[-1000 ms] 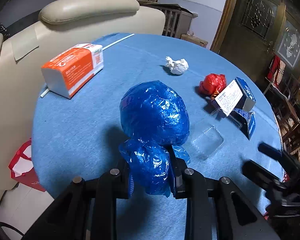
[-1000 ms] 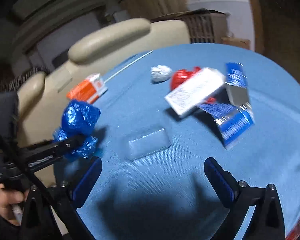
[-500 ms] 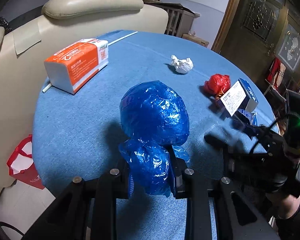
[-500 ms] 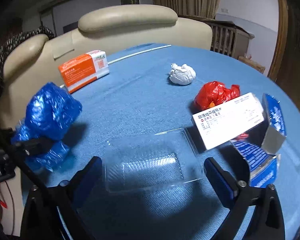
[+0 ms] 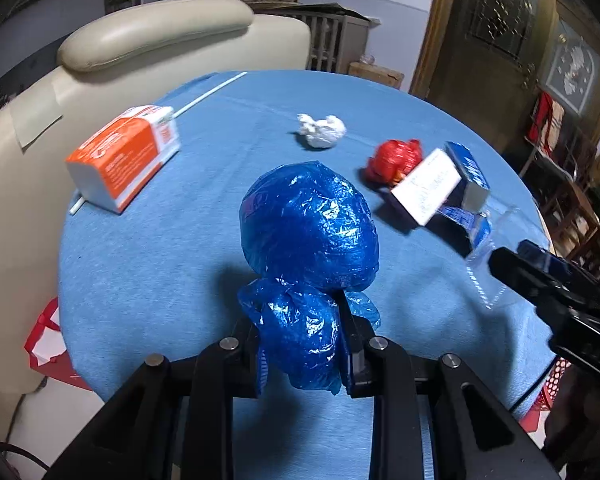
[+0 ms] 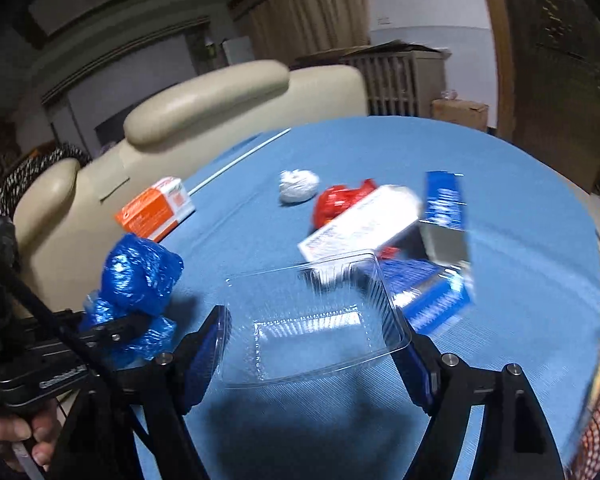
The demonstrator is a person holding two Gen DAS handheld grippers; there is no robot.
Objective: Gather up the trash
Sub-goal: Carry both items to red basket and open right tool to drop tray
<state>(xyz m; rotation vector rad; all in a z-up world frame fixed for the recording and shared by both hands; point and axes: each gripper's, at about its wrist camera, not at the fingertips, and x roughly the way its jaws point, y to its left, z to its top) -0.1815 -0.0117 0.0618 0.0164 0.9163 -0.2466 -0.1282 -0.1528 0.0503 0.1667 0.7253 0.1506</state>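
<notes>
Gripped a knotted blue bag (image 5: 308,248) in the left claw (image 5: 304,352), above the bench (image 5: 172,264); orange carton (image 5: 126,158) far left.

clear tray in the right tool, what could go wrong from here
The clear plastic tray sits between the right tool's wide-set pads, gripped only at its thin side walls. It may buckle or pop out if squeezed harder. The view is blurred with motion, so a swing could clip the white and blue box just behind. The left tool pinches only the lower lobe of the blue bag; the bigger lobe could sag or slip.
</notes>
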